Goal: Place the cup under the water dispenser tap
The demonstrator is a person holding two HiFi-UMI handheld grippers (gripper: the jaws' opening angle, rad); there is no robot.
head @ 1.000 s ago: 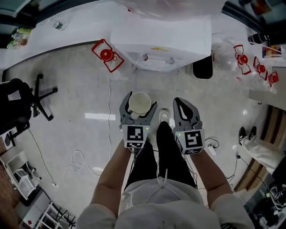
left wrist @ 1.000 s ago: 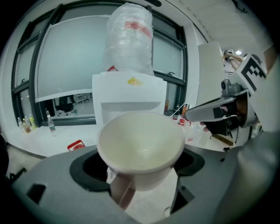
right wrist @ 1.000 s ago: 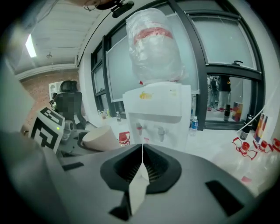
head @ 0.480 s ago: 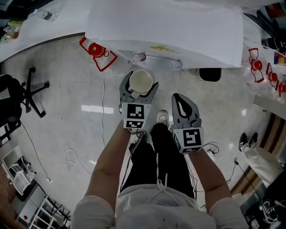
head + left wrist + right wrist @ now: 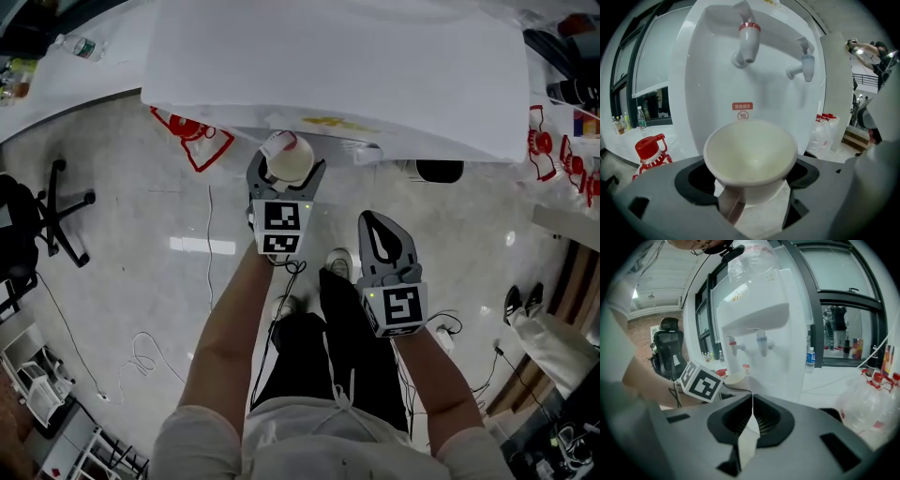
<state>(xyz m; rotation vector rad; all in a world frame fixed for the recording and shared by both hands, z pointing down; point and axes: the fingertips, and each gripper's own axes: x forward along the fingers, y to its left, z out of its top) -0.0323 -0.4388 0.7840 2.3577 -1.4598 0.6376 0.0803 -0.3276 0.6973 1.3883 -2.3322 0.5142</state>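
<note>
firmly, left gripper (image 5: 285,174) jaws clasp the cup (image 5: 750,157) — right gripper (image 5: 385,236) jaws closed, empty.

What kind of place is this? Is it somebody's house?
Probably an office or workroom, not a house. There's a white water dispenser, a black swivel office chair, and big red-capped water jugs standing on a shiny floor.

Cup (image 5: 750,150) smooth, matt cream; water dispenser (image 5: 708,70) shell glossy white plastic; floor (image 5: 141,262) pale, polished, catching light.
</note>
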